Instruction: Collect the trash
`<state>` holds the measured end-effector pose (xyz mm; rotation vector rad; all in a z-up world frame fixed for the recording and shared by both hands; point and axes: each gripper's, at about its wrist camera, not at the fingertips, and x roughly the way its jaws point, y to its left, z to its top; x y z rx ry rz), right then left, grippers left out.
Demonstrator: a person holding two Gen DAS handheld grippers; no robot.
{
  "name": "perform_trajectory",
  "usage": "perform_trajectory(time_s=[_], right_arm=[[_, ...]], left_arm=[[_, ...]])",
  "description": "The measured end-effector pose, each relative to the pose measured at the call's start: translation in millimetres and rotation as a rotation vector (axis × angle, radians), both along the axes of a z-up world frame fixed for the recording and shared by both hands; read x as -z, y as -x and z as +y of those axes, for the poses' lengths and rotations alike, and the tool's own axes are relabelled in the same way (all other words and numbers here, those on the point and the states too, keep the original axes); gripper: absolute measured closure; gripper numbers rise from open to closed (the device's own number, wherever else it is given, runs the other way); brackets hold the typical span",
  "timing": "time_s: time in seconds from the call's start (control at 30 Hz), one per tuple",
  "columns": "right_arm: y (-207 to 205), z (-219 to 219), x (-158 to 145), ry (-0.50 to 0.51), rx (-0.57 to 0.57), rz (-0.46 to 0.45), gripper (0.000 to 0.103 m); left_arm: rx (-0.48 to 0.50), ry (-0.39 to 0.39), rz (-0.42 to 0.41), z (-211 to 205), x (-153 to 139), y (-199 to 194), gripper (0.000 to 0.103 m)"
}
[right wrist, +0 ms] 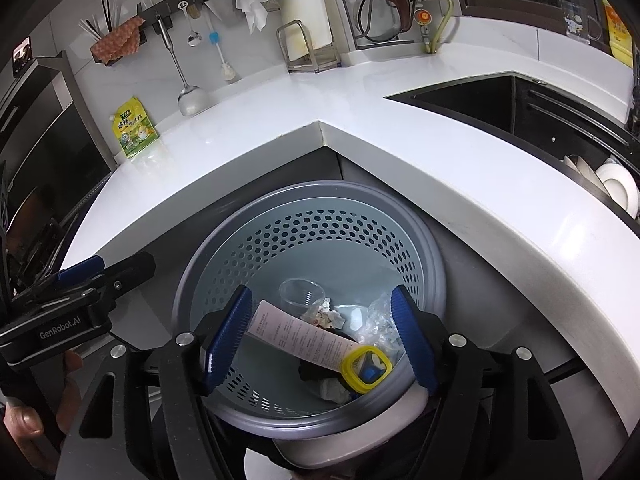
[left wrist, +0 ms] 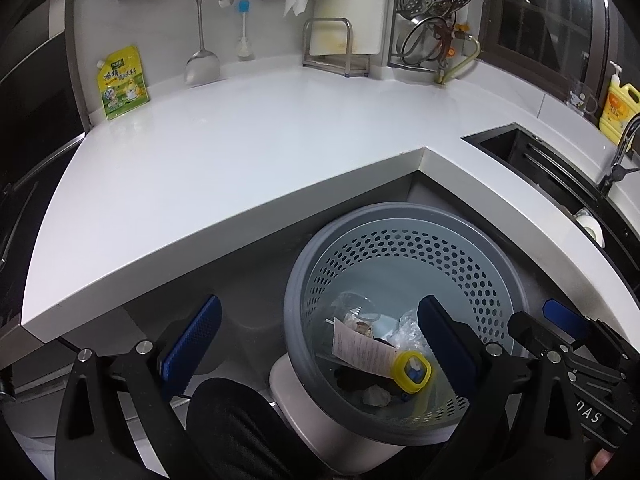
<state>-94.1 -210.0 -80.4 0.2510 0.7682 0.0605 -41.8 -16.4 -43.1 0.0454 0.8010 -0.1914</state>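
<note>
Left gripper (left wrist: 320,344): your jaws are spread wide and hold nothing; one blue pad hangs over the floor beside the bin, the other over its rim.
Right gripper (right wrist: 322,344): your jaws are spread too, empty, straddling the bin's opening from above.
Trash bin (right wrist: 308,236): grey, perforated wall, standing on the floor in the inner corner under the desk (left wrist: 240,152).
Trash: all of it lies at the bottom of the bin: a printed receipt (right wrist: 296,336), a yellow-rimmed lid (right wrist: 366,368) touching the receipt's end, a clear plastic cup (right wrist: 300,292) on its side, crumpled clear wrap (right wrist: 376,328).
Desk: a yellow seasoning pouch (left wrist: 122,82) leans against the back wall.
</note>
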Motion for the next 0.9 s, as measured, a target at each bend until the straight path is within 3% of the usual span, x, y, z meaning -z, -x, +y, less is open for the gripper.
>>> perform_trajectory(time_s=[0.3,0.4,0.9], right_arm=[[5,7,-2,0.021,0.002,-0.001,0.032],[7,10,-3,0.031,0.005,-0.010,0.028],[8,14,-3,0.042,0.001,-0.011,0.028]], left_arm=[[-0.018,-0.019,-0.009,3,-2,6,0.006],[-0.023,-0.024,-0.015,4,-2,9,0.006],[-0.035,-0.034,-0.001,7,3,7,0.006]])
